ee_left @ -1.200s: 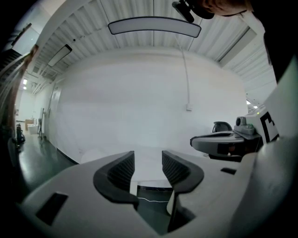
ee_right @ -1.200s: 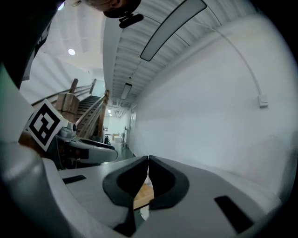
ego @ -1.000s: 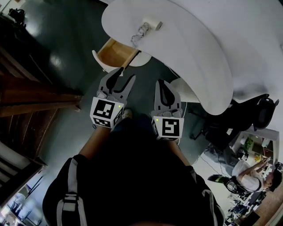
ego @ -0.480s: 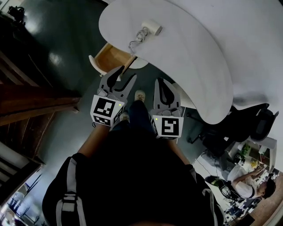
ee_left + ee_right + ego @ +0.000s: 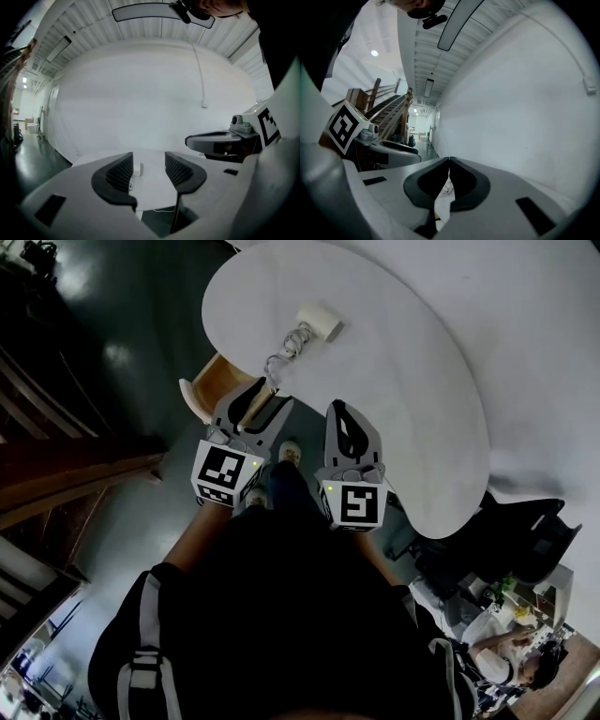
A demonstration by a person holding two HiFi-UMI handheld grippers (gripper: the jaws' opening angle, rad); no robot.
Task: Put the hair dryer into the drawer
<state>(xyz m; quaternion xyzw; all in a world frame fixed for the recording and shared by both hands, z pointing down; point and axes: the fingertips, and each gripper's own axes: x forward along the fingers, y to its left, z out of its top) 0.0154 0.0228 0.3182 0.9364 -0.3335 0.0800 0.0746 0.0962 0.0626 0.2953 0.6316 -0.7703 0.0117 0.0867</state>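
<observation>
A white hair dryer (image 5: 319,320) lies on the white curved table (image 5: 412,381), its coiled cord (image 5: 286,345) trailing toward the table's near edge. Under that edge a wooden drawer (image 5: 217,381) stands pulled out. My left gripper (image 5: 268,397) hovers over the table edge and drawer, short of the dryer. It is open, its jaws have just been opening, and nothing lies between them. Past those jaws the left gripper view shows the dryer (image 5: 138,169) farther off. My right gripper (image 5: 338,409) is beside it, shut and empty; in its own view the tips (image 5: 449,160) meet.
Wooden stairs (image 5: 66,474) run along the left over a dark floor. A black office chair (image 5: 525,540) stands at the table's right end, and a seated person (image 5: 502,667) is at the bottom right. The holder's shoes (image 5: 291,451) show below the grippers.
Both grippers have moved forward toward the table, so the table, dryer and drawer sit closer to them. The left jaws stand slightly wider. The right jaws stay shut.
</observation>
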